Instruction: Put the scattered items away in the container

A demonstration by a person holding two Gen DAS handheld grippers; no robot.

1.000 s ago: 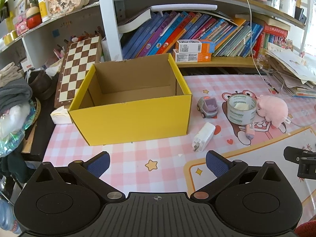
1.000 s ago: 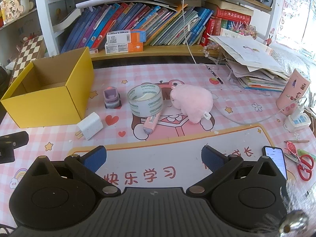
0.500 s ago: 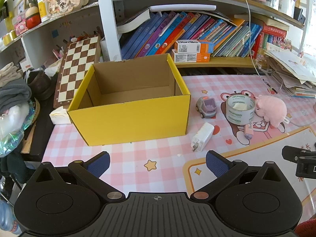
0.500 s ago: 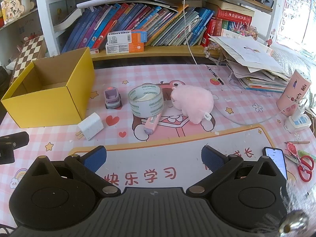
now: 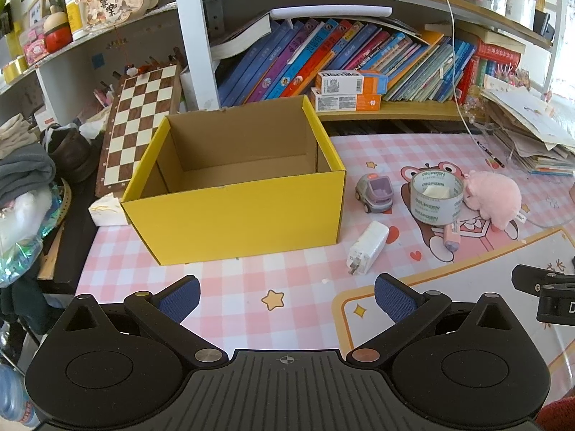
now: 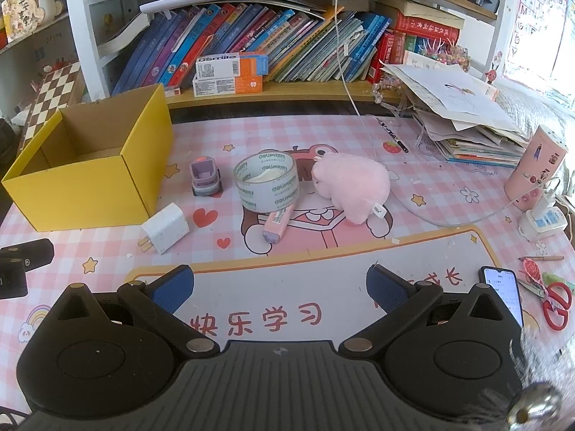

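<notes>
Blue-padded fingers of the left gripper (image 5: 286, 296) and the right gripper (image 6: 279, 287) stand wide apart, holding nothing, above the near edge of the desk (image 6: 431, 194). Just beyond lies a white charger (image 6: 165, 228), near the front corner of the yellow box (image 5: 237, 212), which is empty and sits toward the desk's left edge. Farther on, a pink eraser (image 6: 276, 223) touches a roll of tape (image 6: 266, 182); a toy car (image 6: 205, 176) and a pink plush (image 6: 350, 186) flank the roll.

Tape roll (image 6: 266, 183): "deliPIZEN". Desk mat (image 6: 323, 280): "快乐学习".
</notes>
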